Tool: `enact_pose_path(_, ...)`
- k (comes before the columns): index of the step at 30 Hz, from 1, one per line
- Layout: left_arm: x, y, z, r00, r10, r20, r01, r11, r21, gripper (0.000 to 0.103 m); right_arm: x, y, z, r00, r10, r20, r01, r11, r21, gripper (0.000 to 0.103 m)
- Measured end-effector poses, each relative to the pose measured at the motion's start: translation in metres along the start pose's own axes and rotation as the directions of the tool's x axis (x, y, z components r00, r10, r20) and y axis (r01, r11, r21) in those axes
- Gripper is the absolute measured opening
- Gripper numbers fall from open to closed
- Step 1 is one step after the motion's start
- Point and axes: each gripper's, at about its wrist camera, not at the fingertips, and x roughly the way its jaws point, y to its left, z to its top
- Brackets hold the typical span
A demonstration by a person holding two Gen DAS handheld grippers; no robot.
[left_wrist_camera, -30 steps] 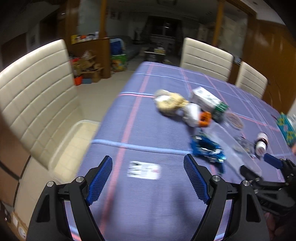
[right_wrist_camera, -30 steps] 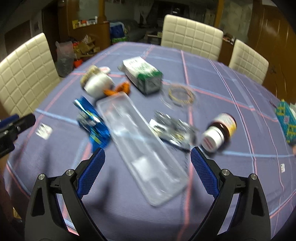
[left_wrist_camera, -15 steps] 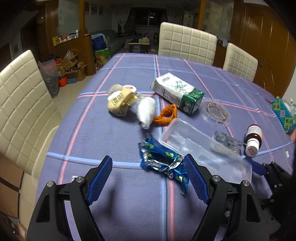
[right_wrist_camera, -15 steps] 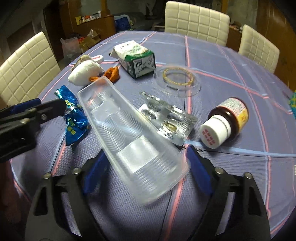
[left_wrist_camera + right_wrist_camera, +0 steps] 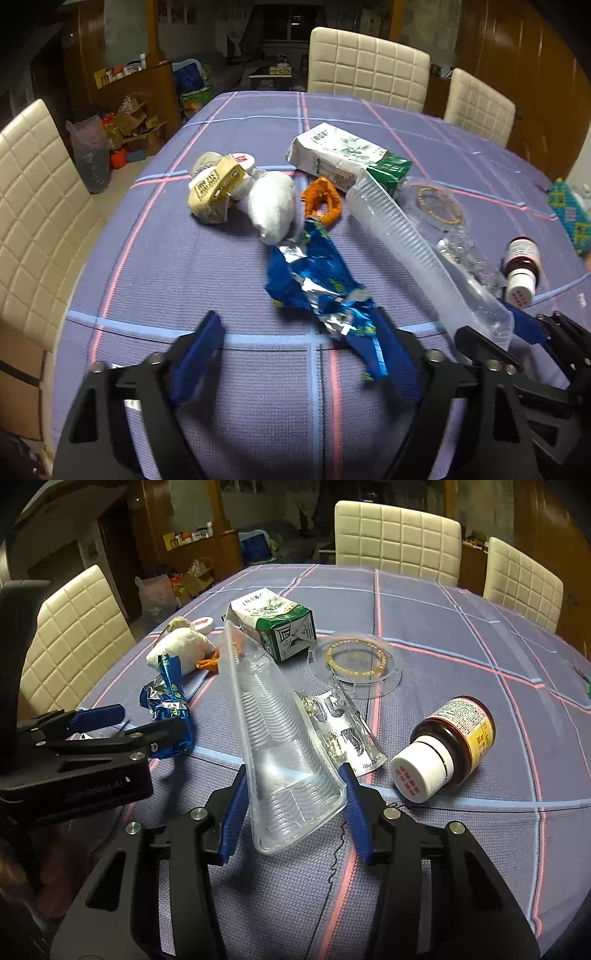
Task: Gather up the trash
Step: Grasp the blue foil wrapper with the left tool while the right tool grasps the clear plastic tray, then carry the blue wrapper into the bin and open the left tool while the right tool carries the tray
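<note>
Dining-room counter [image 5: 184, 280], purple check cloth. Right gripper [image 5: 291, 808] jaws closing, clear plastic tray [image 5: 280, 738] pinched between them; thin walls may buckle and slip. Left gripper [image 5: 303, 354] jaws closing, not yet gripping; blue foil wrapper [image 5: 317, 280] at right jaw may be pushed away.

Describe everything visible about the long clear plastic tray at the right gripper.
The clear plastic tray is long, thin-walled and see-through, with ribbed sides and a flat, rounded near end. It looks empty. It is tilted, its far end raised toward the green-and-white carton. Its near end sits between the blue pads of the right gripper, whose jaws are closing on it; both pads look to be against its walls. A blister pack lies beside it on the purple tablecloth.
</note>
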Motion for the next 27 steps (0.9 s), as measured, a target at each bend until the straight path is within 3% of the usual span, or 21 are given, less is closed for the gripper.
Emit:
enact_pose_path(3,-0.007,0.0,-0.002,1.0,-0.029,0.011,0.029,1.0,0.011,0.031,-0.002,0.001,-0.001,1.0,-0.006,0.003,0.006,1.0,0.0,0.047)
enact_pose_path(4,-0.009,0.0,-0.002,0.999,-0.036,0.01,0.036,0.999,0.017,0.025,-0.002,0.001,-0.001,1.0,-0.008,0.004,0.008,1.0,0.001,0.046)
enact_pose_path(11,-0.02,0.005,-0.011,0.998,-0.055,0.019,0.055,0.998,0.023,0.02,-0.01,0.012,-0.005,1.0,0.028,0.007,-0.028,1.0,-0.007,0.043)
enact_pose_path(20,-0.054,0.016,-0.019,0.993,-0.006,0.117,0.002,0.999,0.04,0.02,-0.028,0.029,-0.003,0.999,0.03,0.044,-0.028,0.999,-0.04,0.043)
enact_pose_path(27,-0.065,0.032,-0.025,0.99,0.014,0.139,-0.016,1.0,0.013,0.021,-0.036,0.049,-0.002,0.998,0.03,0.056,-0.026,0.996,-0.08,0.044)
